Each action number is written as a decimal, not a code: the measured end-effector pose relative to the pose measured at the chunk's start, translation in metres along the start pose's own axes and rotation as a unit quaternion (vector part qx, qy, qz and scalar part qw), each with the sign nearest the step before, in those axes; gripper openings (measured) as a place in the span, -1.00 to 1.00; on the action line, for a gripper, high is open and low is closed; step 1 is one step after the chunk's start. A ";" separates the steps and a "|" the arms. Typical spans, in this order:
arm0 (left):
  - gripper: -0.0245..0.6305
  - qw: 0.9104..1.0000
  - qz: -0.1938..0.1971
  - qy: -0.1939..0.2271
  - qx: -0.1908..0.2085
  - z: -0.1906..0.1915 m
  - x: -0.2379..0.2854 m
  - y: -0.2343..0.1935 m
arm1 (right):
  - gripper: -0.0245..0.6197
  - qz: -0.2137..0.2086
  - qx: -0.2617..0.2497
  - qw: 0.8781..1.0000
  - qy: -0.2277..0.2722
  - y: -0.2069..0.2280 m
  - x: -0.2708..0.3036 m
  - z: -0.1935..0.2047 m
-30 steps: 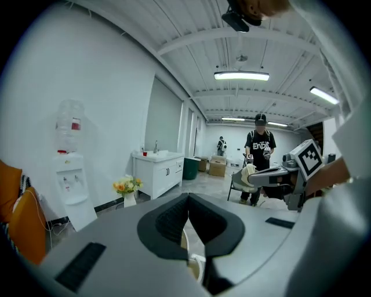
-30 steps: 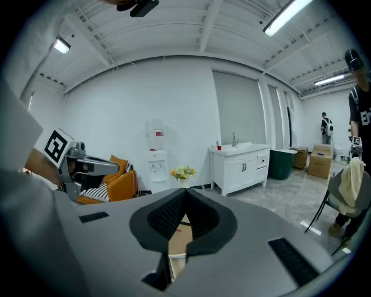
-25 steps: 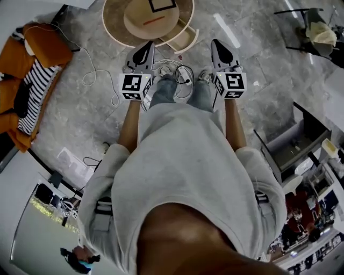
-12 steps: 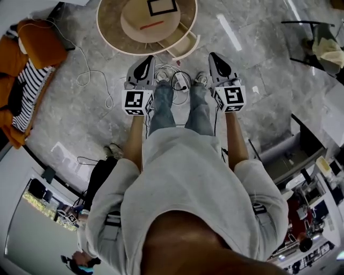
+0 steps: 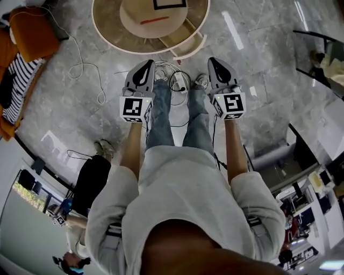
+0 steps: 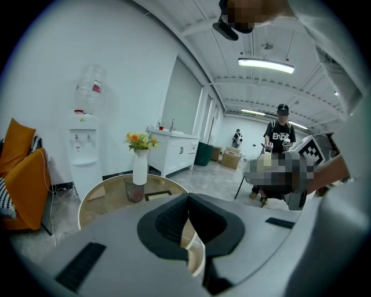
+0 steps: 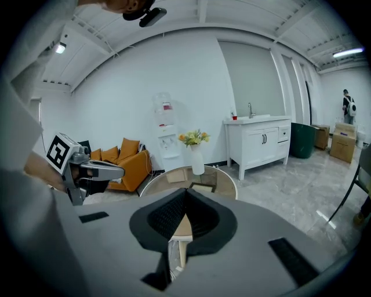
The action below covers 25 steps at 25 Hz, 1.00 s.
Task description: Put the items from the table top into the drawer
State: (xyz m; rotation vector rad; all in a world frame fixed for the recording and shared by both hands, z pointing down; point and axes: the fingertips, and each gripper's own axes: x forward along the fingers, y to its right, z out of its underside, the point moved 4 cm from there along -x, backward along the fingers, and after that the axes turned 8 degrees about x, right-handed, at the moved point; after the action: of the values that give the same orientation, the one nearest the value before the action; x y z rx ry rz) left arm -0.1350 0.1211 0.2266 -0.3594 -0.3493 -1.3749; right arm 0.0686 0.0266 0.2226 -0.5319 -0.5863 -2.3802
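While both tools hang low in front of the person's legs, nothing from the desk has been picked up yet. The left hand-held gripper [image 5: 145, 63] has its jaws brought together at the tips with nothing between them, and the right hand-held gripper [image 5: 216, 61] is likewise closed and empty.

The round desk [image 5: 105, 33] fills the top centre of the head view, above both grippers and well apart from them. Its drawer [image 5: 191, 44] stands pulled out at the desk's lower right edge, opening toward the person. It lies up and a little left of the right hand-held gripper, nearer to that one than to the left.

A thin red item [image 5: 153, 20], too small to name, appears to lie on the desk almost straight above the left hand-held gripper's tip. Its long axis runs nearly across the frame, the right end a touch higher. A black-edged square frame [image 5: 167, 4] sits at the top edge of the picture. In the left gripper view a white vase [image 6: 139, 167] with flowers and a dark cup [image 6: 134, 191] stand just beside each other on the desk, left of centre.

The left hand looks better placed for the red item, closing across its short side, with the drawer then off to the right. Either gripper would have to open first.
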 end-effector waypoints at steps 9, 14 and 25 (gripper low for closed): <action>-0.88 0.999 -0.038 -0.011 -0.032 0.059 0.009 -0.050 | -0.85 -0.049 -0.035 0.997 -0.051 -0.017 0.085 0.043; -0.88 0.996 -0.068 -0.018 -0.048 0.087 -0.003 -0.082 | -0.85 -0.080 -0.070 0.991 -0.075 -0.033 0.139 0.055; -0.88 0.989 -0.116 -0.025 -0.091 0.122 -0.028 -0.122 | -0.85 -0.143 -0.255 0.941 -0.171 -0.059 0.249 0.078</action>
State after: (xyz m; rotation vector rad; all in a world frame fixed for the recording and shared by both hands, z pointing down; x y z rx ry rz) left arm -0.2639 0.1808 0.3285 -0.5166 -0.3142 -1.6336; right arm -0.1328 -0.0080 0.3951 -1.1732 -0.1830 -2.7464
